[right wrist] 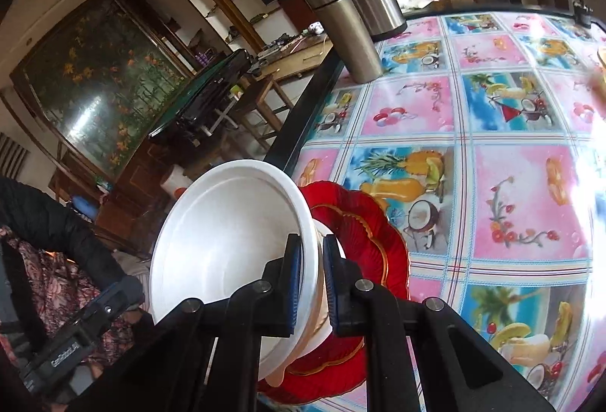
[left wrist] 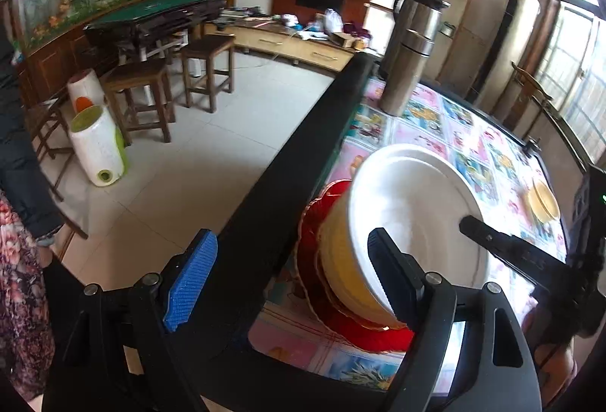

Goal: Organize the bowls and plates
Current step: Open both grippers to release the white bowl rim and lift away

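1. My left gripper [left wrist: 291,279] has its jaws spread wide with nothing between them; the blue pad [left wrist: 191,281] hangs off the table edge and the other finger sits just beside the stack.
2. My right gripper [right wrist: 312,283] is closed tight on the near rim of the white bowl [right wrist: 231,241], one finger inside the bowl and one outside against its wall.
3. The white bowl sits tilted on the stack at the table's left edge: under it a yellow bowl [left wrist: 341,260], and under that the red plates [right wrist: 363,234] lying flat on the tablecloth [right wrist: 522,192].
4. What the next move turns on, as I judge it: the bowl's open mouth leans toward the table edge, away from my right jaws, so it must be levelled before it can seat squarely in the yellow bowl.
5. The left gripper is nearer the stack's outer side and could steady it, but the dark table rim [left wrist: 288,162] lies between its fingers.
6. Further right, two steel flasks [right wrist: 352,7] stand well apart at the far edge, and a small yellow dish [left wrist: 543,202] waits on the right side, unstacked.
7. The risk I see is the tilted bowl sliding off toward the floor.
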The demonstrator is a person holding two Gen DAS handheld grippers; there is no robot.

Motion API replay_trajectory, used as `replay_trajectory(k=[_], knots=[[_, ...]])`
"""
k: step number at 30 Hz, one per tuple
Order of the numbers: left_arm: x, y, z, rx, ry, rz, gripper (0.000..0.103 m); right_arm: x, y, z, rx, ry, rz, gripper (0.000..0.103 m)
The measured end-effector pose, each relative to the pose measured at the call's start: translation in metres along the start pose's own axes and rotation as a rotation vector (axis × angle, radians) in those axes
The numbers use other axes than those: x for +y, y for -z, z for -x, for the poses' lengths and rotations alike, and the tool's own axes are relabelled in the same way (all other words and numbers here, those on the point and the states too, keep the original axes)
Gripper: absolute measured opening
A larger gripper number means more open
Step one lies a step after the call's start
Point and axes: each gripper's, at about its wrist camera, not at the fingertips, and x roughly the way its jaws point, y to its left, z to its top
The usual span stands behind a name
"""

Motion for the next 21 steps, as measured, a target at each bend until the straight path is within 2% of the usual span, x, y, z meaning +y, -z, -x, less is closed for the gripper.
replay_trajectory(k=[2, 5, 7, 8, 9, 14, 18, 21], knots=[[0.003, 0.001, 0.0, -0.004, 0.0, 0.015, 0.082, -0.002, 0.0, -0.002, 0.013, -0.013, -0.007, 0.012], [0.011, 0.0, 0.002, -0.023, 0.014, 0.055, 0.082, -0.002, 0.0, -0.002, 0.018, -0.005, -0.005, 0.021], [0.014, 0.0, 0.003, -0.022, 0.008, 0.063, 0.082, 0.002, 0.002, -0.003, 0.026, -0.015, 0.017, 0.033], [0.014, 0.0, 0.004, -0.025, 0.004, 0.063, 0.082, 0.003, 0.002, 0.0, 0.013, -0.029, 0.014, 0.042], [0.014, 0.001, 0.005, -0.025, 0.006, 0.064, 0.082, 0.003, 0.002, 0.003, -0.003, -0.036, 0.015, 0.045], [0.009, 0.001, 0.01, -0.035, 0.007, 0.057, 0.082, -0.003, -0.004, 0.029, -0.106, -0.036, 0.013, 0.053], [-0.007, 0.004, 0.015, -0.048, -0.001, 0.021, 0.082, -0.038, -0.009, 0.043, -0.14, 0.0, -0.062, 0.059], [-0.033, 0.008, 0.017, -0.063, -0.025, -0.04, 0.082, -0.075, -0.01, 0.052, -0.147, 0.027, -0.128, 0.059]])
